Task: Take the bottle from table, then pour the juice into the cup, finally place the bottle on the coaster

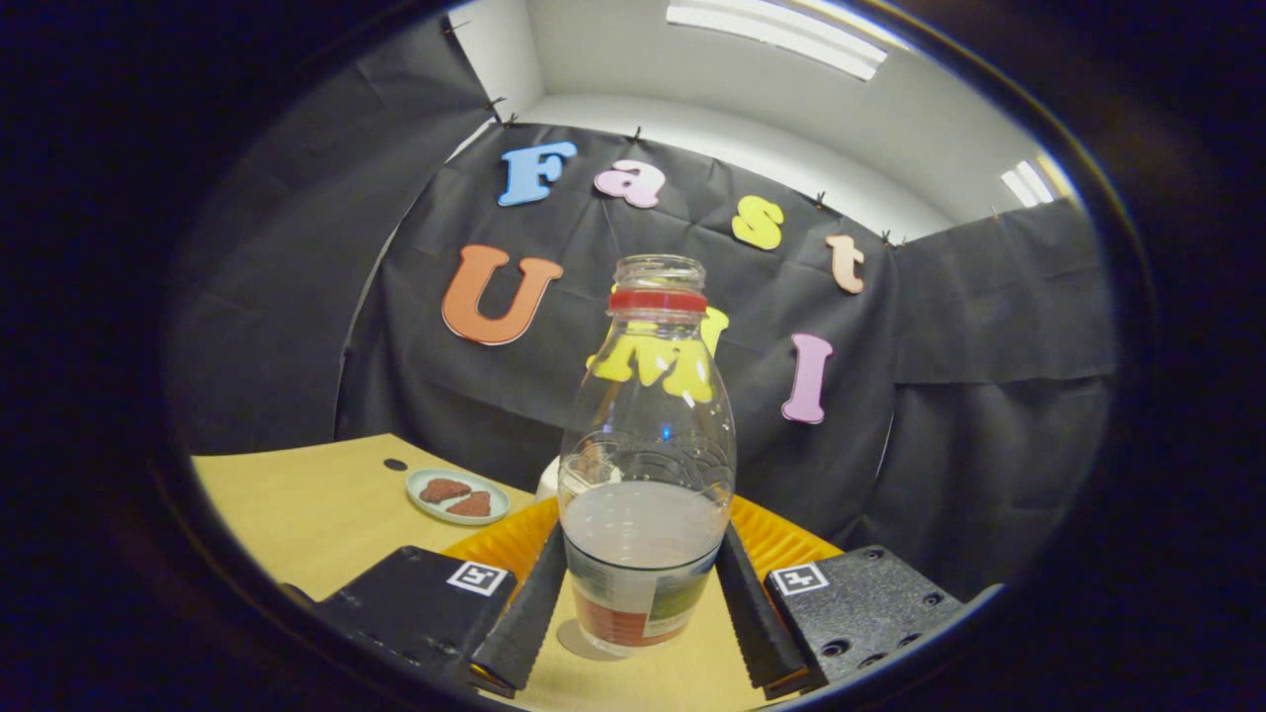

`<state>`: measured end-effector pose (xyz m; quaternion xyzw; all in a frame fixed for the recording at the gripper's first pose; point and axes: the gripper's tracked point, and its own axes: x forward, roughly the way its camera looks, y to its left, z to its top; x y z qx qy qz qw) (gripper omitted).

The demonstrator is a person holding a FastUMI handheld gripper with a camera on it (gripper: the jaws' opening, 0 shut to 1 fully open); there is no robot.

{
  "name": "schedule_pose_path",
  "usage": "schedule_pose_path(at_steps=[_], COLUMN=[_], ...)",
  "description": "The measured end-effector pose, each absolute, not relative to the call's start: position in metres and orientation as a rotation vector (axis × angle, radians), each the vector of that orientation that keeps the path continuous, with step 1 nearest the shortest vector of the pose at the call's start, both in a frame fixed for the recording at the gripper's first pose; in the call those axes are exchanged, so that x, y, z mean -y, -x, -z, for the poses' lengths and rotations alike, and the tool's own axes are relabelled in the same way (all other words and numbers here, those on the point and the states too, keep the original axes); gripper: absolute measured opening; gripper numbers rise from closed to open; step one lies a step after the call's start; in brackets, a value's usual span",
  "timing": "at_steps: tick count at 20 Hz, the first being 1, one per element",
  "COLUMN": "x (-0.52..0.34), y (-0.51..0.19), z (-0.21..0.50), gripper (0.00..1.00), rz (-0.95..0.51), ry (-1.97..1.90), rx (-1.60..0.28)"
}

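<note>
A clear plastic bottle [645,465] stands upright between my fingers, uncapped, with a red ring at its neck and pale juice filling about the lower third. My gripper [643,536] is shut on the bottle, one finger pressing on each side of its labelled lower body. Its base is at or just above the wooden table [297,504]; I cannot tell which. Right behind the bottle lies a round orange coaster [495,544] with a ribbed rim. A white cup [547,481] peeks out beyond the coaster, mostly hidden by the bottle.
A small pale dish [457,495] with two brown biscuits sits on the table left of the coaster, beyond my left finger. The black cloth wall closes the booth just behind the table's far edge.
</note>
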<state>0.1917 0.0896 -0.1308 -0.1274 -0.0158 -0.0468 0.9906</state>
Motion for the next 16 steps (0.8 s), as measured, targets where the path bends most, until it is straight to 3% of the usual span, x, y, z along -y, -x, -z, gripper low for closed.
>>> schedule_pose_path(at_steps=[16], x=[-0.052], y=[-0.279], z=[0.245], gripper=[0.82], rz=[0.108], ry=[0.164], rx=[-0.152])
